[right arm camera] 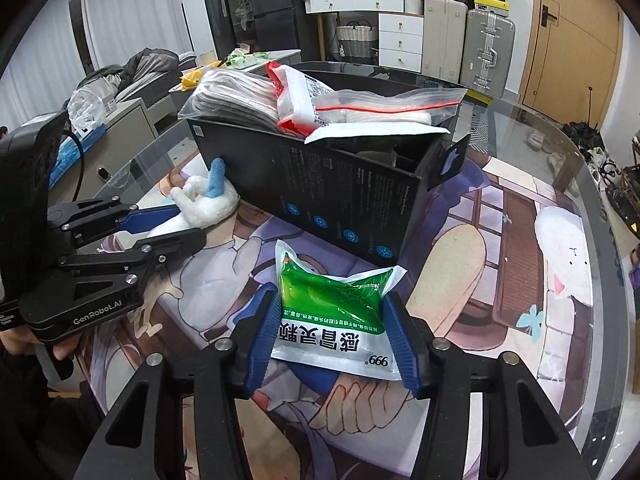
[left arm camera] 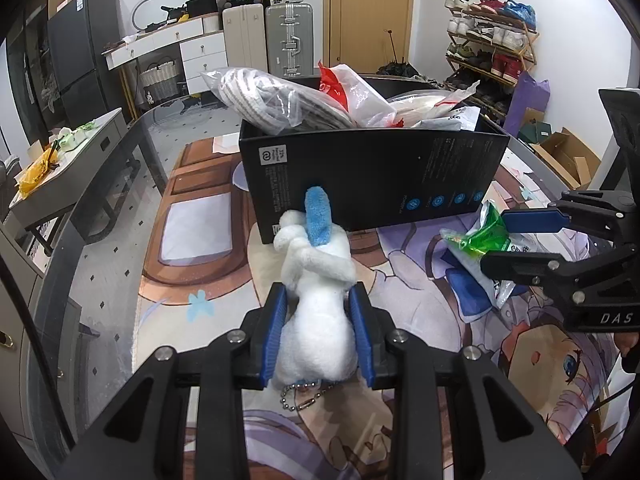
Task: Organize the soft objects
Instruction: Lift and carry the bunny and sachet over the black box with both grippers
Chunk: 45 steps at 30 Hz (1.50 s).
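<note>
Two soft things are left on the tabletop beside the full black box. Left gripper jaws squeeze the white plush toy; right gripper jaws squeeze the green packet.

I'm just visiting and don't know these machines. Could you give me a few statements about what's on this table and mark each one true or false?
1. The left tongs are closed on a white plush toy. True.
2. The right tongs grip a red bag. False: they squeeze a green and white packet.
3. The black box already holds several plastic-wrapped items. True.
4. The plush toy lies inside the black box. False: it lies on the printed mat in front of the box.
5. The plush toy has a blue part. True.
</note>
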Each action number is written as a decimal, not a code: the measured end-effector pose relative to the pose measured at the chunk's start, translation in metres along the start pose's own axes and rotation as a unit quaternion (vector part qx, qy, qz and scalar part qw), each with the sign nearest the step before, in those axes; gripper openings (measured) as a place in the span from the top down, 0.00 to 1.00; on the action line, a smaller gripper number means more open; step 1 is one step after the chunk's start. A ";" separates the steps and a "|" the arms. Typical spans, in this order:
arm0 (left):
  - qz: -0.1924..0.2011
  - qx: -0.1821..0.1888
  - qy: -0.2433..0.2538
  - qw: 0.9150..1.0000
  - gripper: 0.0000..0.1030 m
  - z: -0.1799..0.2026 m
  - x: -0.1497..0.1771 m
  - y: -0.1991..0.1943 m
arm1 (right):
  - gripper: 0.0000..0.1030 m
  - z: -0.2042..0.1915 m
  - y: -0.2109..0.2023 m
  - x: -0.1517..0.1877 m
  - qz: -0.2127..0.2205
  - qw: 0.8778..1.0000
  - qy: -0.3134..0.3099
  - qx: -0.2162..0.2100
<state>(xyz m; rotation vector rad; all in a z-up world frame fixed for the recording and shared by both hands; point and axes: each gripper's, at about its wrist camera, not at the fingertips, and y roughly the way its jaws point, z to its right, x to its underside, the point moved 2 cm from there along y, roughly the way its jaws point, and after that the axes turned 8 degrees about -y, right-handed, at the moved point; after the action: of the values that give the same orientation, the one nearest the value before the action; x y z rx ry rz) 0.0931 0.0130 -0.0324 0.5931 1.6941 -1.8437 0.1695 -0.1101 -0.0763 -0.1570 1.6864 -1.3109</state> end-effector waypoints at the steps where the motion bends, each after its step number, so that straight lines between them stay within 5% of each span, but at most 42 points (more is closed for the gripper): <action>1: 0.000 0.000 0.000 1.000 0.71 0.000 0.000 0.000 | 0.52 0.001 -0.002 0.001 0.001 1.000 -0.001 0.000; 24: 0.028 0.000 0.000 1.000 0.71 -0.003 0.002 -0.023 | 0.52 0.004 -0.046 -0.002 0.044 0.999 -0.003 -0.008; 45: 0.113 0.021 -0.028 0.993 0.71 -0.010 -0.019 -0.089 | 0.52 -0.004 -0.104 -0.025 0.123 0.992 -0.006 0.005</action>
<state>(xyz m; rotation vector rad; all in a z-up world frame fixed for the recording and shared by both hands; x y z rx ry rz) 0.0479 0.0285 0.0454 0.7127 1.4899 -1.7222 0.1355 -0.1355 0.0215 0.0488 1.6309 -1.1318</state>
